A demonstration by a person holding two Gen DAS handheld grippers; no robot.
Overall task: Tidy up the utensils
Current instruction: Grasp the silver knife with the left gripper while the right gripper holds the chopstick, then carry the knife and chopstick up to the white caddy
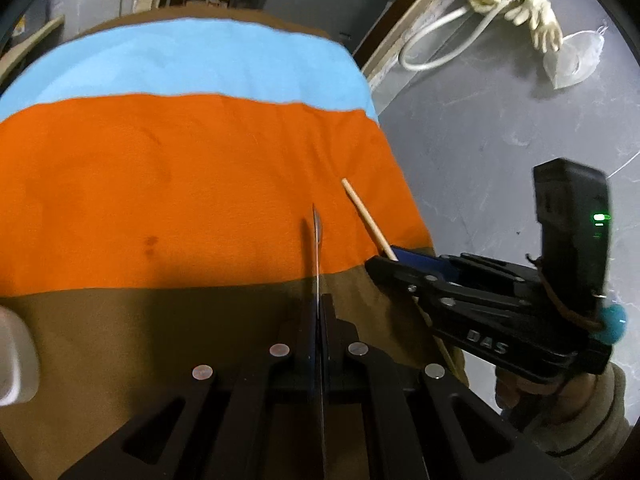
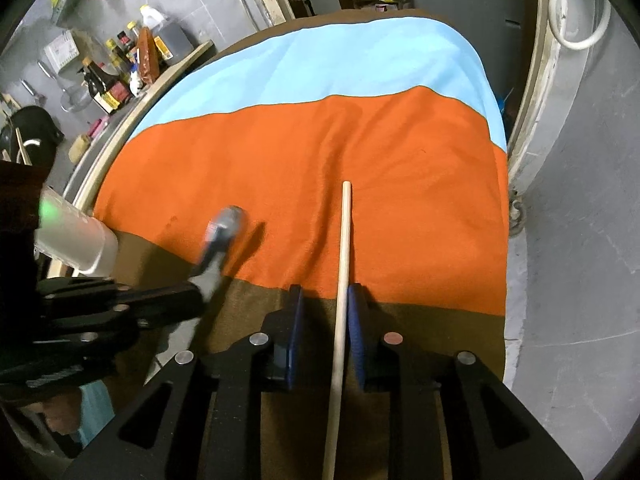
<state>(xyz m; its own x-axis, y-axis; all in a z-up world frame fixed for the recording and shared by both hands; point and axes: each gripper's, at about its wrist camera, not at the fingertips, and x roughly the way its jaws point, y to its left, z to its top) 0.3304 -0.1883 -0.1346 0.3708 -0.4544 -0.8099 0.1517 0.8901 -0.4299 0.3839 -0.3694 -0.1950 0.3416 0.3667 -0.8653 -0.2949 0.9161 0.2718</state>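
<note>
Utensils aloft over striped cloth (image 1: 180,168), one in each gripper.
Left gripper (image 1: 319,312) pinches spoon (image 1: 317,240) edge-on; right gripper (image 2: 324,312) stands slightly spread around chopstick (image 2: 343,248). I'd squeeze tighter before moving.

metal spoon (image 2: 224,228), wooden chopstick (image 2: 343,264) aloft

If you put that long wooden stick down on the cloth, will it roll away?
The wooden stick looks round and smooth, so it could roll a bit. The soft, wrinkly cloth would probably stop it soon. It looks thin, straight and stiff, likely light, so the right gripper should carry it easily.
</note>
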